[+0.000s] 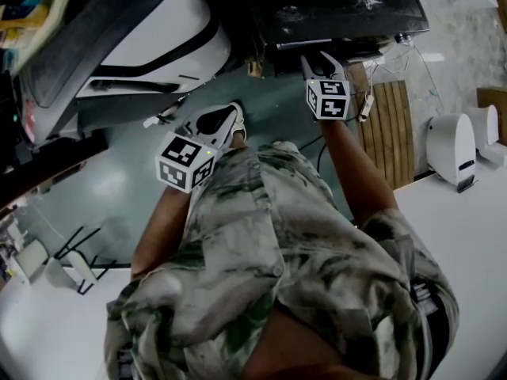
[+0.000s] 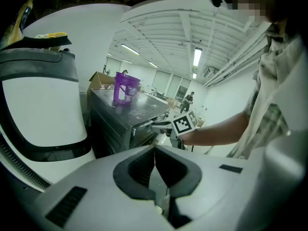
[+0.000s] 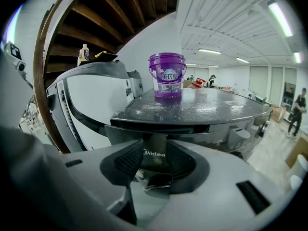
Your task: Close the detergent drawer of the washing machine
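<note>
Your right gripper [image 3: 154, 166] has its jaws wide apart, and the detergent drawer [image 3: 155, 150] of the washing machine [image 3: 202, 110] sits right in the gap between them. It is the dark front panel with the pale brand lettering, at the upper left of the machine's front just under the edge of the top. You cannot see either pad pressing on the panel, so treat that gripper as unclamped around the drawer front and not as gripping it. From the left gripper view the drawer front appears to stand a little proud of the machine's face, with your right gripper's marker cube just beside it. A purple bucket [image 3: 167, 76] stands upright on the machine's dusty dark top, set back from the front edge. Your left gripper [image 2: 155, 163] has its jaws together with nothing between the pads. It is held low, well apart from the machine, over the green floor [image 1: 119, 188] in front of your body, pointing toward the machine and the white appliance [image 1: 158, 30] that stands just beside it. In the head view your right arm is stretched out to the dark machine at the top of the frame, and a white desk [image 1: 467, 236] lies at your right side.
</note>
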### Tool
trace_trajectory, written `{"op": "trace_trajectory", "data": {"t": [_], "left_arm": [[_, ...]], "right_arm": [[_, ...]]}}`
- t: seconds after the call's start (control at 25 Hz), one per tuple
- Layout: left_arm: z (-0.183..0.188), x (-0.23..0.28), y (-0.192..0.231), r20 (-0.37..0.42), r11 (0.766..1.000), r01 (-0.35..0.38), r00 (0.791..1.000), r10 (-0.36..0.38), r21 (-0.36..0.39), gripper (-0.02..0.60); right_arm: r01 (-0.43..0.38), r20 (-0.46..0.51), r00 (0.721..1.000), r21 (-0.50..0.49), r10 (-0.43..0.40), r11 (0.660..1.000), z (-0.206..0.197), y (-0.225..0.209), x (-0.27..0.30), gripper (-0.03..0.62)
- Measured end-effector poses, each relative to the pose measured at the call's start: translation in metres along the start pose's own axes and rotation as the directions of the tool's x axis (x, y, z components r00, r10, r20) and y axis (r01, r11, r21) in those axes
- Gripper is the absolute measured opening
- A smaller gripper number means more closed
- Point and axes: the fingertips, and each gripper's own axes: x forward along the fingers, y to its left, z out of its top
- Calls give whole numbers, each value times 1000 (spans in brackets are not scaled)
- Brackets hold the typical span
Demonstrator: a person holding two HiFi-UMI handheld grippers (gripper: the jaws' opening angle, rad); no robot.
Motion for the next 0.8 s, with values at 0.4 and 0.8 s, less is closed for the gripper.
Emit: {"op": "trace_trajectory", "data": {"t": [0.4, 0.8], "left_arm": [[5, 5, 5, -7, 1000, 6, 1000, -6, 2, 25], [12, 13, 8, -19, 1000, 21, 1000, -20, 13, 25]], "right_arm": [[-3, -3, 1000, -3, 3, 1000, 4, -1, 7, 167], [-3, -2, 1000, -9, 3, 1000, 8, -3, 15, 166]]}}
